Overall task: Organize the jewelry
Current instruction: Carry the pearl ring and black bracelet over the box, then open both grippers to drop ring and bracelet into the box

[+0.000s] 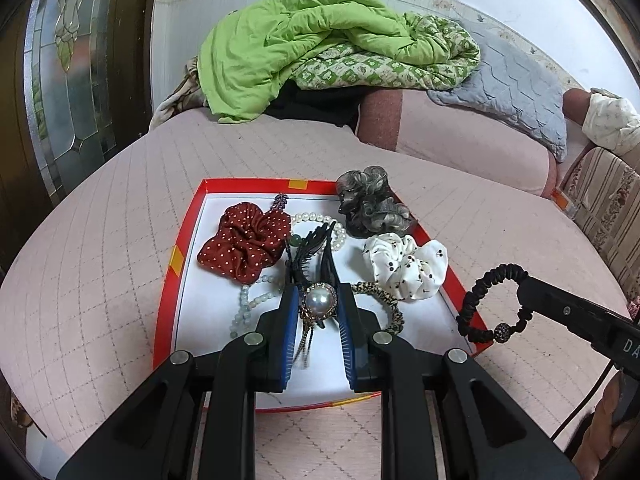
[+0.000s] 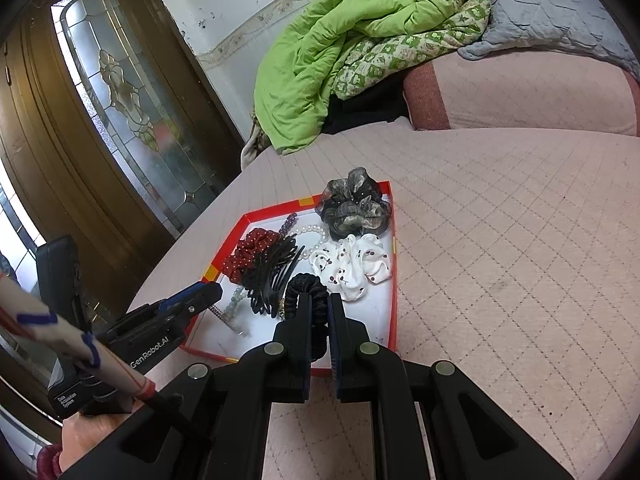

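A red-rimmed tray [image 1: 176,264] with a white floor lies on the pink bed cover. My left gripper [image 1: 318,294] is shut on a black hair clip with a large pearl [image 1: 319,301], held over the tray's near half. In the right wrist view the left gripper [image 2: 214,292] comes in from the left with the clip's comb teeth [image 2: 272,276] fanned out. My right gripper [image 2: 320,300] is shut on a black hair tie [image 2: 304,284]. The tie hangs as a loop [image 1: 488,304] over the tray's near right corner.
In the tray lie a red dotted scrunchie [image 1: 244,244], a white cherry-print scrunchie [image 1: 404,264], a grey-black scrunchie [image 1: 368,200], a pearl bracelet [image 1: 316,218], pale green beads [image 1: 244,308] and a leopard hair tie [image 1: 384,300]. A green quilt [image 1: 320,40] and a grey pillow [image 1: 512,92] lie behind.
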`<control>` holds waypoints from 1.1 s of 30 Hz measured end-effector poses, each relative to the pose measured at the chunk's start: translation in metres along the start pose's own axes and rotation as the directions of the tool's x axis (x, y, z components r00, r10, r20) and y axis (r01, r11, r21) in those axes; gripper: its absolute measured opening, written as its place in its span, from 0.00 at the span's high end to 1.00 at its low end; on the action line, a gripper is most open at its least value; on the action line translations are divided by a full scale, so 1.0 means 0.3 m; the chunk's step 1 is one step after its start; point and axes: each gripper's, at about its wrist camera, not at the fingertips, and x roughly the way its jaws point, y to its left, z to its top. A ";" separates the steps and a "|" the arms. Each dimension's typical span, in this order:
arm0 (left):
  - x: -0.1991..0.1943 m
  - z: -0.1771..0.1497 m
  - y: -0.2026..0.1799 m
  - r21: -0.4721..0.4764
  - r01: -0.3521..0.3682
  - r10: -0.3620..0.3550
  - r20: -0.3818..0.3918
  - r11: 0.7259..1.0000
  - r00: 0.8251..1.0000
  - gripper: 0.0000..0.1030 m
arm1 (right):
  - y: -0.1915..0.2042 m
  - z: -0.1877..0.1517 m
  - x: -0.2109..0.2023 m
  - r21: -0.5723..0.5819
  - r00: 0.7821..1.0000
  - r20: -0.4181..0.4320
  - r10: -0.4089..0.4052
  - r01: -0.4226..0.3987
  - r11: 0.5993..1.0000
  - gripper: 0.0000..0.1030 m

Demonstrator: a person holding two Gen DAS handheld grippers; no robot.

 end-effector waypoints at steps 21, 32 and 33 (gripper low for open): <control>0.056 -0.035 0.056 -0.025 -0.030 0.028 -0.084 0.999 0.996 0.82 | -0.012 -0.036 0.138 0.018 0.996 -0.089 -0.028 0.030 0.999 0.92; 0.091 -0.047 0.041 0.001 -0.047 0.047 -0.127 0.999 0.991 0.82 | -0.023 -0.068 0.194 -0.022 0.988 -0.128 -0.091 0.089 0.996 0.90; 0.098 -0.048 0.043 0.003 -0.049 0.049 -0.134 0.999 0.990 0.82 | -0.022 -0.070 0.199 -0.024 0.987 -0.132 -0.095 0.093 0.995 0.90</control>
